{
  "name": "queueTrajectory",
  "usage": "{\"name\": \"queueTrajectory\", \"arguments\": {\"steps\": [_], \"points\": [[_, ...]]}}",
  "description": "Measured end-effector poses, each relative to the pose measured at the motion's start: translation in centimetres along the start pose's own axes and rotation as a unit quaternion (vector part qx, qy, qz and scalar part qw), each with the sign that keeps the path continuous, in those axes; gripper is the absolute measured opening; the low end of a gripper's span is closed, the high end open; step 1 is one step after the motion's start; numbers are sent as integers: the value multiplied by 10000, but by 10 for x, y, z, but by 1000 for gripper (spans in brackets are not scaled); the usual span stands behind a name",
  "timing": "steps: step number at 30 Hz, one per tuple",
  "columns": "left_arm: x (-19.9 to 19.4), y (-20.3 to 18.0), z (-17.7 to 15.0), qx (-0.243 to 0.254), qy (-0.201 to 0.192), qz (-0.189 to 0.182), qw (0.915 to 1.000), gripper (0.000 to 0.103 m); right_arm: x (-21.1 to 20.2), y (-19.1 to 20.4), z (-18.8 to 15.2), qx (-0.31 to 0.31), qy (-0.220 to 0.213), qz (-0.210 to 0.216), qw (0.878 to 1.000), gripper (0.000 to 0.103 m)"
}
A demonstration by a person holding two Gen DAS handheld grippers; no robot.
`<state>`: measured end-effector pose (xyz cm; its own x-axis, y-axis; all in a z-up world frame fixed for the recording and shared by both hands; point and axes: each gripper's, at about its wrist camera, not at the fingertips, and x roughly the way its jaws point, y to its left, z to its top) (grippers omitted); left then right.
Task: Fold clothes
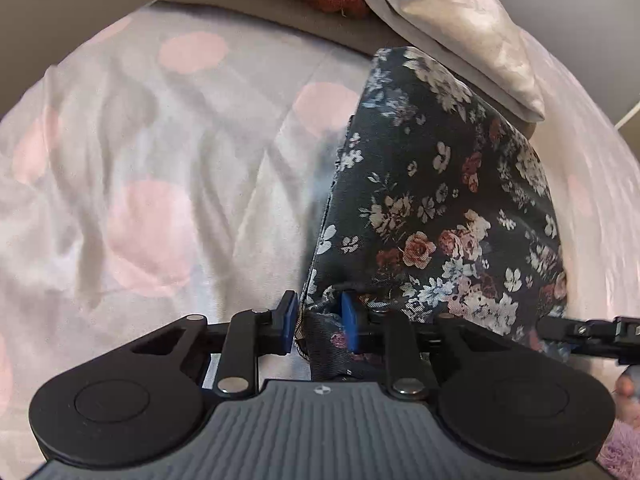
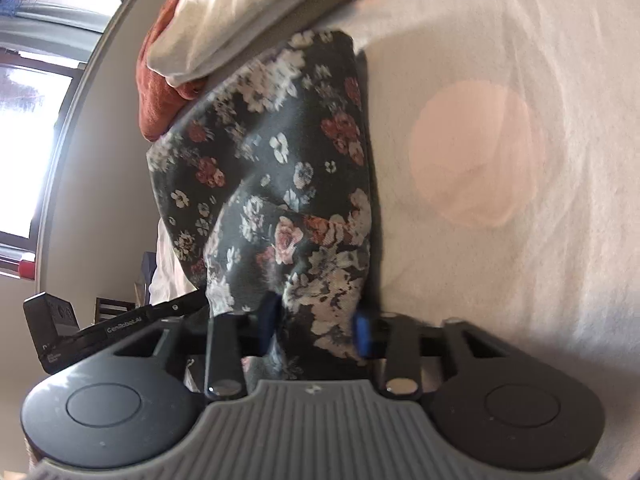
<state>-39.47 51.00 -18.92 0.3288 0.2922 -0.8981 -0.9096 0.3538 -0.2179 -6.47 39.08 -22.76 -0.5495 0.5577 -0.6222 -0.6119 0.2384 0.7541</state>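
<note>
Floral garment (image 1: 440, 208), dark with white and red blooms, lies doubled into a narrow panel on the bedsheet (image 1: 168, 168), its far end touching the stack of folded items (image 1: 460, 40) near the head of the bed.

Grip: the left gripper (image 1: 320, 320) has its blue pads clenched on a bunched near corner of the cloth. The right gripper (image 2: 316, 328) has cloth between its pads and appears to pinch it, though motion blur there leaves the contact uncertain. Both hold the same near end, and the neighbouring tool shows at the edge of each view.

Progress, as judged: at least one lengthwise fold looks done, since the panel is narrow with a clean long edge. The near end is not yet laid flat; a further fold toward the stack, then placing it with the others, probably remains.

Edges and room: the sheet beside the panel's long edge is open and unobstructed, only wrinkled. The opposite side runs close to the bed's edge, with wall and window (image 2: 24, 140) beyond, so room there is tight. The stack blocks travel straight ahead.
</note>
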Motion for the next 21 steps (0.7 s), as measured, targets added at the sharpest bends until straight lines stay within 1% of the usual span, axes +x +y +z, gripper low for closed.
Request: {"name": "queueTrajectory", "arguments": {"steps": [1, 4, 7, 10, 12, 14, 17, 19, 21], "points": [[0, -4, 1, 60, 7, 53, 10000, 18, -4, 4, 0, -90, -65, 33, 9999, 27], [-1, -18, 5, 296, 48, 217, 9993, 14, -21, 20, 2, -380, -263, 155, 9988, 23], [0, -35, 9, 535, 110, 102, 9985, 12, -41, 35, 5, -649, -396, 178, 9969, 21], [9, -56, 14, 674, 241, -359, 9968, 11, -69, 30, 10, -653, -595, 24, 9961, 21], [19, -79, 17, 907, 390, -663, 9929, 11, -92, 16, 14, -495, -727, -88, 9961, 20], [30, -110, 22, 1351, 610, -866, 9852, 10, -119, -2, 14, -353, -887, -227, 9952, 20], [45, -161, 29, 2130, 984, -1051, 9664, 8, -154, -27, 8, -119, -1174, -429, 9921, 20], [54, -193, 30, 2577, 1195, -1095, 9525, 7, -174, -44, 4, 81, -1332, -539, 9896, 20], [62, -220, 30, 2905, 1315, -1053, 9419, 7, -190, -57, -1, 190, -1449, -606, 9874, 20]]}}
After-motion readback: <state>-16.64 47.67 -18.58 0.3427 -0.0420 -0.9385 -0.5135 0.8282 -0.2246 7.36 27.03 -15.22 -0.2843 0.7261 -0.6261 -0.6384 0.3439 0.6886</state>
